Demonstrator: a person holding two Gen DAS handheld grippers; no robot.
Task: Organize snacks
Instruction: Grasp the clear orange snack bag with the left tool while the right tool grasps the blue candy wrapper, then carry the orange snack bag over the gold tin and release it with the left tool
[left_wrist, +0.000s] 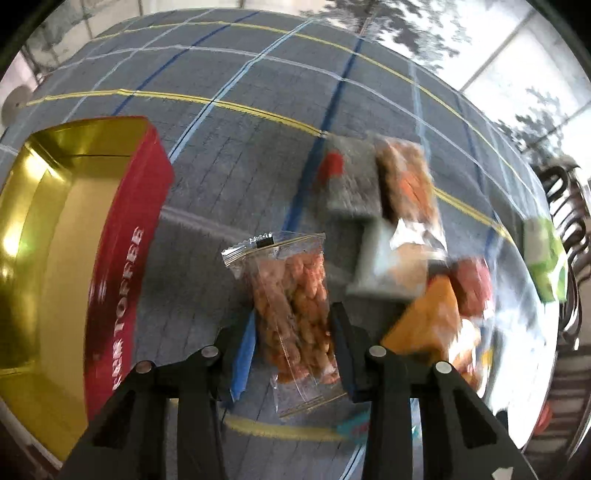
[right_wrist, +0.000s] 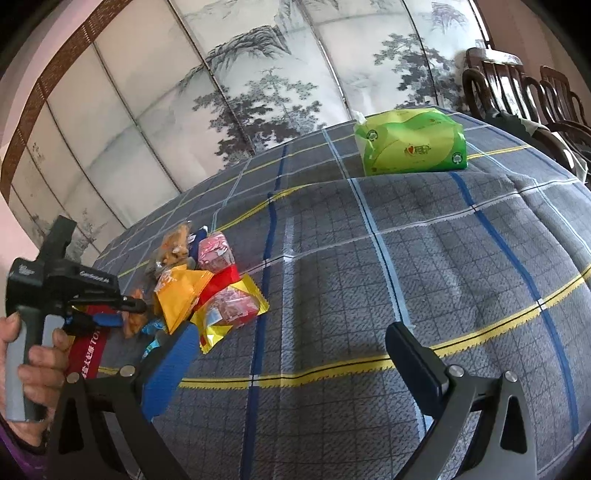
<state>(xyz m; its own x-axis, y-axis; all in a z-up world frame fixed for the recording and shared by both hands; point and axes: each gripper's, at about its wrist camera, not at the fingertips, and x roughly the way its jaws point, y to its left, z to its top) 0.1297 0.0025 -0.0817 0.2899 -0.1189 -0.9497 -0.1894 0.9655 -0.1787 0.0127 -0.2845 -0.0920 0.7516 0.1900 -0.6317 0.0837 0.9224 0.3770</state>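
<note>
snack pile (left_wrist: 417, 236) blurred; tin (left_wrist: 122, 258) cut off

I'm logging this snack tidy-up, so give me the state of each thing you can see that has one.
Left gripper: jaws shut on the clear peanut packet.
Right gripper: jaws open, empty.
Red toffee tin: lid off, nothing visible inside.
Snack pile: loose on the tablecloth, not in the tin.
Green tissue pack: opened, a tissue poking out.
</note>
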